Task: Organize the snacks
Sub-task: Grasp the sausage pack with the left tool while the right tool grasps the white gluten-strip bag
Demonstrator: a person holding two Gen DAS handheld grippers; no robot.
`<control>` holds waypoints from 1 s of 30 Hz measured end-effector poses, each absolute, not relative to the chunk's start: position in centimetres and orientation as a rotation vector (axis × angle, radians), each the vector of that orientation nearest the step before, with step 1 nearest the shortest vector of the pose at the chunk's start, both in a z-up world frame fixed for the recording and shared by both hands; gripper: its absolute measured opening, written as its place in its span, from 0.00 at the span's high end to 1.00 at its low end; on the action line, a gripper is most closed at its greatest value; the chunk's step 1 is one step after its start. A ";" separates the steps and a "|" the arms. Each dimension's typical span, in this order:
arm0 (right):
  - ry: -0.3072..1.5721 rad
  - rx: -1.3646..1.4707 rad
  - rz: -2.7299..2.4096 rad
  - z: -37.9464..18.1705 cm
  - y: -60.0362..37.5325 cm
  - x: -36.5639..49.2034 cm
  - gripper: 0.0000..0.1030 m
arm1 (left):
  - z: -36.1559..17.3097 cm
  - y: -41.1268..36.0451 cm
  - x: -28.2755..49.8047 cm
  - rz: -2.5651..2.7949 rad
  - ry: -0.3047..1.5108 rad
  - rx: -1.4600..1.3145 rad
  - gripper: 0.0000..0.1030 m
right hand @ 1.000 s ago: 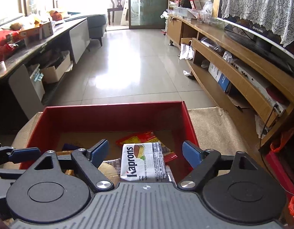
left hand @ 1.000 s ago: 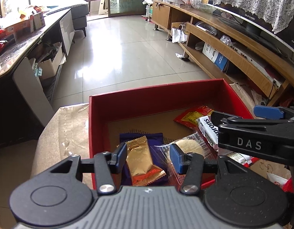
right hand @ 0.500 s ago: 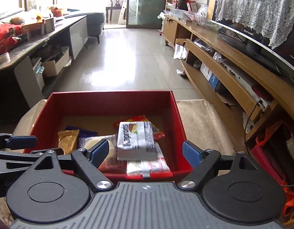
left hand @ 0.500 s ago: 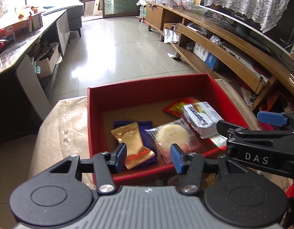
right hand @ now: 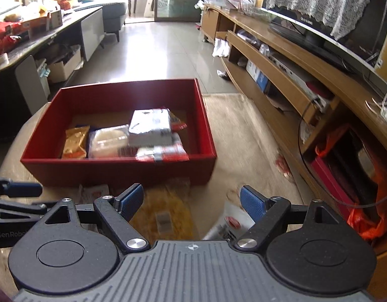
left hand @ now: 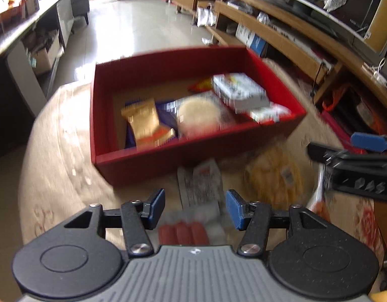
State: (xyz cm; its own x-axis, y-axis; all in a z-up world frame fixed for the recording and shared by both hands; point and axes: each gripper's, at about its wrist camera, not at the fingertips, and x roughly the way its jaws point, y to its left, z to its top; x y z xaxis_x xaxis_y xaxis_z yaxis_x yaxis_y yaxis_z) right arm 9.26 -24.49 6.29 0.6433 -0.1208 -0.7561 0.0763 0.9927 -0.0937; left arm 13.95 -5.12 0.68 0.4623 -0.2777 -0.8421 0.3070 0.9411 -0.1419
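Red sausage pack (left hand: 183, 234) lies just under and between the spread, empty fingers of the left gripper (left hand: 195, 207) — long axis running away from it toward the red box (left hand: 168, 162). Right gripper (right hand: 192, 200), also released and empty, hangs over the yellow packet (right hand: 165, 214).

Left gripper (left hand: 195, 209): jaws apart, nothing held, short of red box (left hand: 148, 161). Sausage pack (left hand: 183, 234) between fingers. Yellow packet (left hand: 274, 176) against box front wall. View blurred.
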 end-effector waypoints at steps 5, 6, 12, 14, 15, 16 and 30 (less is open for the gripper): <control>0.883 -0.033 -0.104 6.2 -25.6 7.7 0.14 | -1.5 -5.2 13.3 -0.406 1.096 0.050 0.52; 0.883 -0.032 -0.107 6.1 -25.8 7.3 0.14 | -2.0 -5.3 13.5 -0.403 1.107 0.050 0.52; 0.901 -0.027 -0.123 5.5 -27.3 6.5 0.14 | -2.4 -5.1 13.8 -0.336 1.127 -0.002 0.41; 0.910 -0.022 -0.125 5.2 -27.7 6.5 0.14 | -2.7 -5.4 13.5 -0.327 1.132 0.016 0.36; 0.912 -0.020 -0.122 5.2 -27.8 6.4 0.14 | -3.0 -5.7 13.4 -0.320 1.133 0.033 0.32; 0.912 -0.019 -0.121 5.2 -27.9 6.4 0.14 | -3.4 -6.1 13.4 -0.311 1.137 0.054 0.30; 0.939 -0.004 -0.149 4.7 -30.7 5.6 0.15 | -3.8 -6.2 11.5 -0.235 1.114 0.038 0.30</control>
State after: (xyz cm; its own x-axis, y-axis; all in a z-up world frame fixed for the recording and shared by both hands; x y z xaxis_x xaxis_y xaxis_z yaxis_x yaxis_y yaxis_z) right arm 5.61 -30.71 4.68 0.5815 -0.1291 -0.8033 0.1253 0.9898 -0.0684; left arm 11.49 -6.21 -3.80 0.4190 -0.1685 -0.8922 0.2061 0.9746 -0.0873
